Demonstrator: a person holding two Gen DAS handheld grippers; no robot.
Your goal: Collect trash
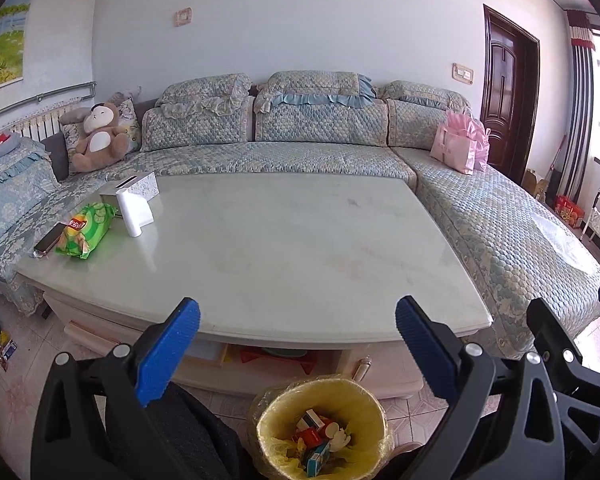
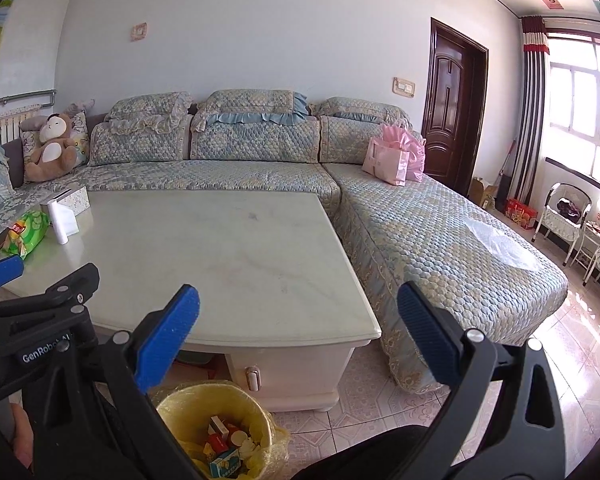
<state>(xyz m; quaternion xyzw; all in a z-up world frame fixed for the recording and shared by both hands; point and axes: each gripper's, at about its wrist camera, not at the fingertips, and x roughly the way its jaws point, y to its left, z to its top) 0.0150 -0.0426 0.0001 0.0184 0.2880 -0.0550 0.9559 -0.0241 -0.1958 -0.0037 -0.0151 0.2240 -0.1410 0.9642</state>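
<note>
Both my left gripper (image 1: 298,320) and right gripper (image 2: 298,308) hang spread and empty; the green snack bag (image 1: 85,231) looks light, crinkly, best pinched at an end seam.

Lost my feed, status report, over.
Left gripper open, empty. Right gripper open, empty. Trash bin holds litter; chip bag on table. Nothing in the way.

Pale walls (image 2: 260,20) fill the upper frame, with a dark door (image 2: 450,120) right of centre and a bright window (image 2: 580,108) at the far right — striped curtain (image 2: 534,112) beside it. A quilted blue sofa (image 2: 240,140) wraps a pale marble table (image 2: 228,264) mid-frame. Pink tiled floor (image 2: 580,360) gleams lower right.
</note>
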